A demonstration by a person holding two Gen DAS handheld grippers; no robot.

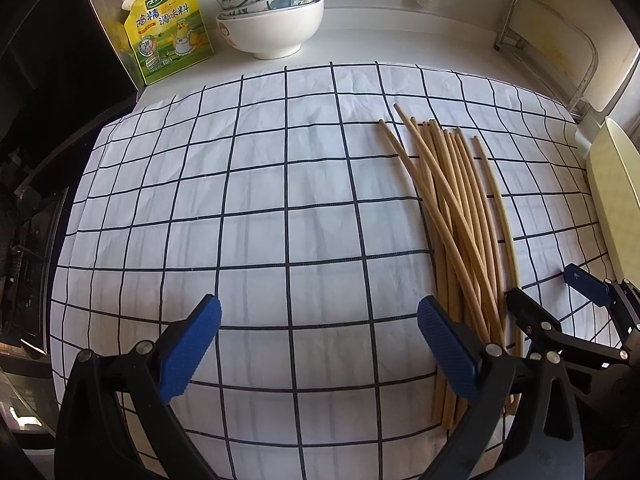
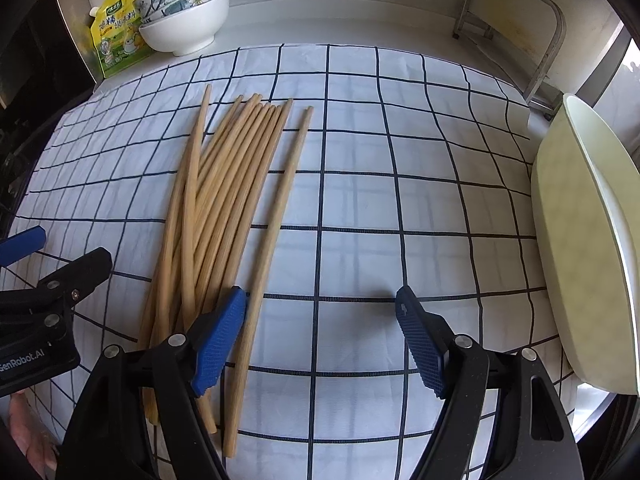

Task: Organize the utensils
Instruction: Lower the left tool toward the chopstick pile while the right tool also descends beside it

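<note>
Several bamboo chopsticks [image 1: 460,216] lie in a loose bundle on a white checked cloth [image 1: 260,220], also in the right wrist view [image 2: 224,208]. One chopstick [image 2: 276,232] lies slightly apart on the bundle's right. My left gripper [image 1: 318,344] is open and empty, its right finger beside the bundle's near ends. My right gripper [image 2: 322,332] is open and empty, its left finger resting at the bundle's right edge. The right gripper shows in the left wrist view [image 1: 556,300], the left gripper in the right wrist view [image 2: 60,256].
Stacked bowls [image 1: 272,12] and a yellow seasoning pouch [image 1: 170,32] stand at the back left. A metal rack [image 2: 516,24] stands at the back right. A pale plate [image 2: 588,248] leans at the cloth's right edge. A dark stove area lies left.
</note>
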